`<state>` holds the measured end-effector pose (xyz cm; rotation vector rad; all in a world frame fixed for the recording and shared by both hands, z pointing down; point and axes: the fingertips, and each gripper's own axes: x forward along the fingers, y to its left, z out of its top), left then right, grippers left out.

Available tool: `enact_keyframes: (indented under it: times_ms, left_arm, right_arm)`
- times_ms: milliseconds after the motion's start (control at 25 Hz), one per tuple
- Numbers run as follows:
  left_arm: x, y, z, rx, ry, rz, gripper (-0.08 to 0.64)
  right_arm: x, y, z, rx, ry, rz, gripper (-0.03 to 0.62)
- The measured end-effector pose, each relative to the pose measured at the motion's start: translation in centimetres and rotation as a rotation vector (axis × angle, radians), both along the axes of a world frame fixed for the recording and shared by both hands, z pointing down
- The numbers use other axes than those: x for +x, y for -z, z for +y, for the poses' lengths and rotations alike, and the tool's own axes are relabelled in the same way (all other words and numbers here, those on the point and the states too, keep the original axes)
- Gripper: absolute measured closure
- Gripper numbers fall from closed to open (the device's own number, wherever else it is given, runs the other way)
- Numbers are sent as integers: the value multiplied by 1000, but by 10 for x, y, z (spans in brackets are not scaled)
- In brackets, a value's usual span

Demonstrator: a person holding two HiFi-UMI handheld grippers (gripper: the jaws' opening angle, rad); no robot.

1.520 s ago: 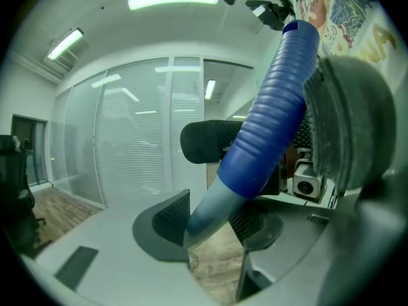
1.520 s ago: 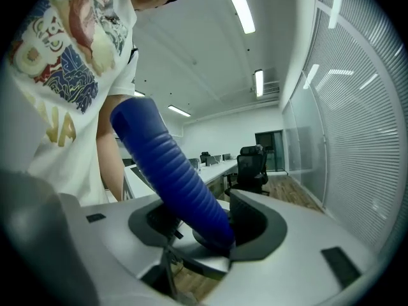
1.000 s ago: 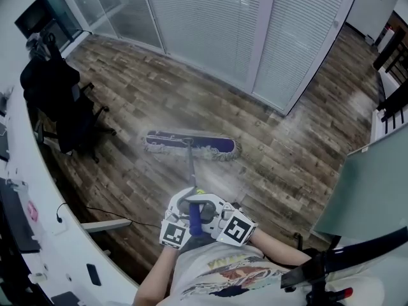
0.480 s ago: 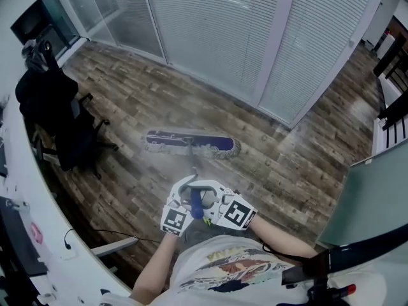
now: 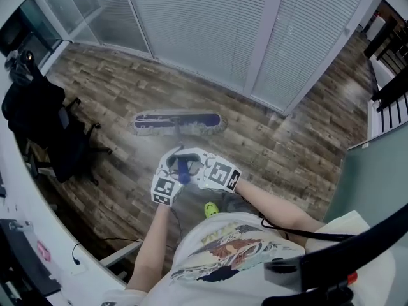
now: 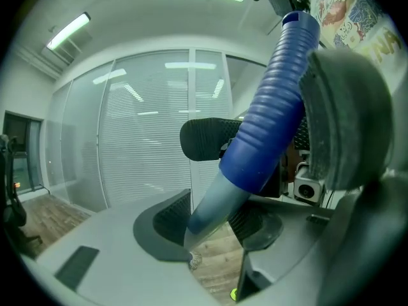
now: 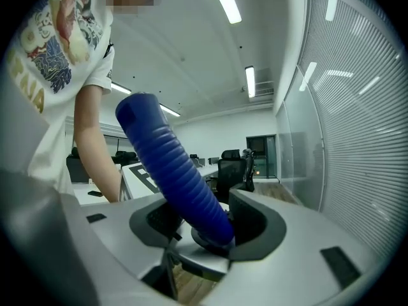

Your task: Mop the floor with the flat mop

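The flat mop's blue, fringed head point(image 5: 177, 122) lies flat on the wood floor point(image 5: 274, 145) in front of the glass wall. Its thin pole runs back to a ribbed blue grip point(image 5: 184, 169) held between both grippers. My left gripper point(image 5: 167, 178) and right gripper point(image 5: 214, 173) face each other across that grip. In the left gripper view the grip point(image 6: 268, 120) crosses between the left gripper's point(image 6: 210, 183) pads; its jaws have just been opening slightly, with the handle still pinched. In the right gripper view the grip point(image 7: 172, 164) sits clamped in the right gripper point(image 7: 197, 225).
A black office chair draped with dark clothing point(image 5: 38, 120) stands at the left by a curved white desk point(image 5: 19, 222). Glass panels with blinds point(image 5: 210, 24) close off the far side. A pale green partition point(image 5: 376, 190) stands at the right. The person's green shoe tip point(image 5: 211, 208) shows below the grippers.
Both grippers and the mop head have slid away from the person, up and slightly left in the head view, towards the glass wall. The person has stepped after them.
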<state>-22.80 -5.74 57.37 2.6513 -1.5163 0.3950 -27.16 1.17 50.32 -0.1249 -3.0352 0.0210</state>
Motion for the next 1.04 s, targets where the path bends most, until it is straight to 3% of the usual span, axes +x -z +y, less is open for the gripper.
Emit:
enact_keyframes:
  times_ms: [320, 1040]
  left_arm:
    - [-12, 24, -45, 7, 36, 21, 414]
    - [-21, 6, -17, -5, 22, 24, 410]
  right_arm:
    - [-12, 21, -45, 15, 8, 0, 387]
    - [-21, 4, -17, 16, -7, -4, 387]
